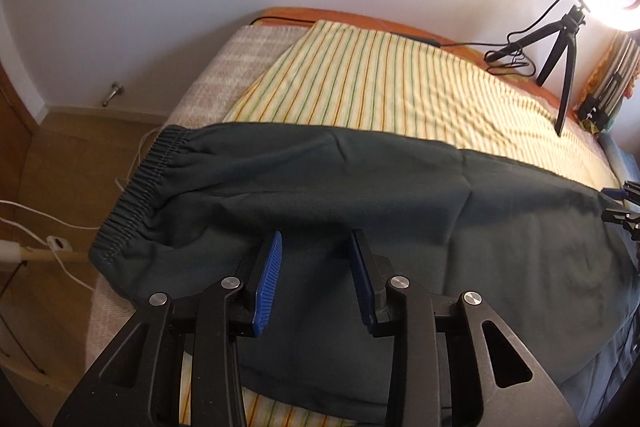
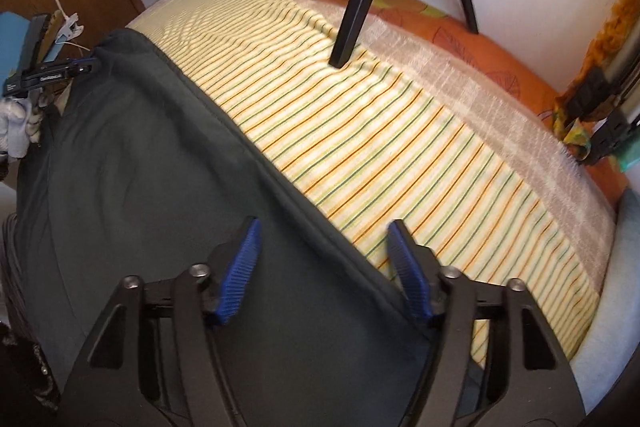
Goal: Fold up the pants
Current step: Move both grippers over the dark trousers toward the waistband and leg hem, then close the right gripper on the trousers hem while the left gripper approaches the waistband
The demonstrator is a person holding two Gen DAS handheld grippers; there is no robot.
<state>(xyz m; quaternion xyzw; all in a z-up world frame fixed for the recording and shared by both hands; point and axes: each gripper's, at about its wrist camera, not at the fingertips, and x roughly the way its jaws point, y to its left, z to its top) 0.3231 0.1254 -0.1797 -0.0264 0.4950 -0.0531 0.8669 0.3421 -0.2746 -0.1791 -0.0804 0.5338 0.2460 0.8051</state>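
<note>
Dark green pants (image 1: 360,195) lie flat across a striped sheet (image 1: 380,79) on a bed, with the gathered elastic band (image 1: 140,195) at the left end. My left gripper (image 1: 315,233) hovers just over the pants' near part, blue pads apart and no cloth pinched between them. In the right wrist view the pants (image 2: 140,187) fill the left half, their long edge running diagonally. My right gripper (image 2: 323,221) stands open astride that edge, one pad over the cloth and one over the sheet (image 2: 400,147). Each gripper shows at the other view's margin: right gripper (image 1: 614,205), left gripper (image 2: 80,67).
A ring light on a black tripod (image 1: 568,39) stands on the bed's far side; one tripod leg (image 2: 352,15) rests on the sheet. Black cables (image 1: 508,59) lie on the orange bedspread (image 2: 480,47). White cables (image 1: 48,227) trail over the wooden floor at left.
</note>
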